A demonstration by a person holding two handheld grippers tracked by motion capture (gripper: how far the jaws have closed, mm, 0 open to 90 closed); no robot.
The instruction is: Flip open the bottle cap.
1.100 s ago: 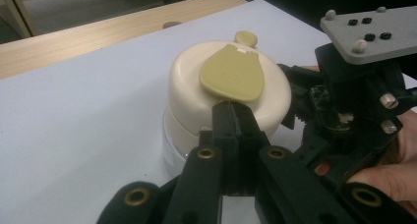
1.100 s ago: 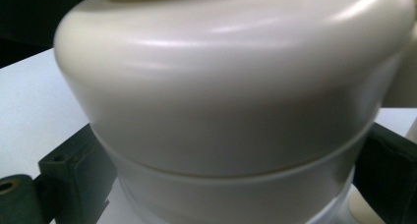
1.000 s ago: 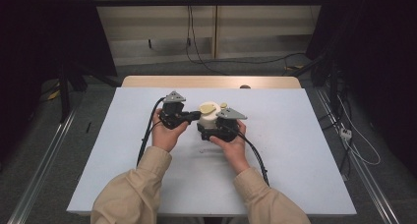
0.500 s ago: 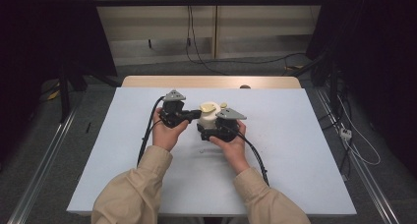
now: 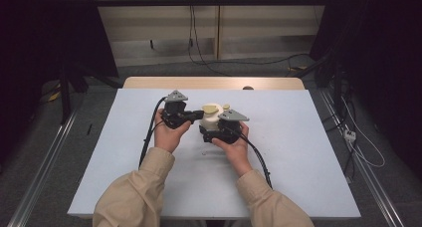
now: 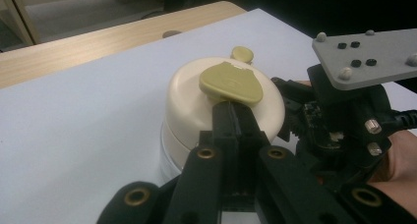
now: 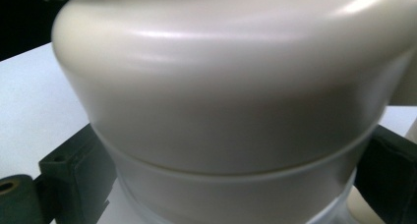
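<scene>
Two hand-held grippers (image 5: 200,116) (image 5: 213,128) grip container (image 5: 209,121) mid-table (image 5: 298,152).

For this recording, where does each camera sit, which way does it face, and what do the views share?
High view: above the person's side, looking forward and down on the white table; both forearms and tongs show.
Left gripper view: on the left tongs, shut on the olive lid tab; right tongs beyond.
Right gripper view: on the right tongs, jaws either side of the container.
All share the cream container.
</scene>
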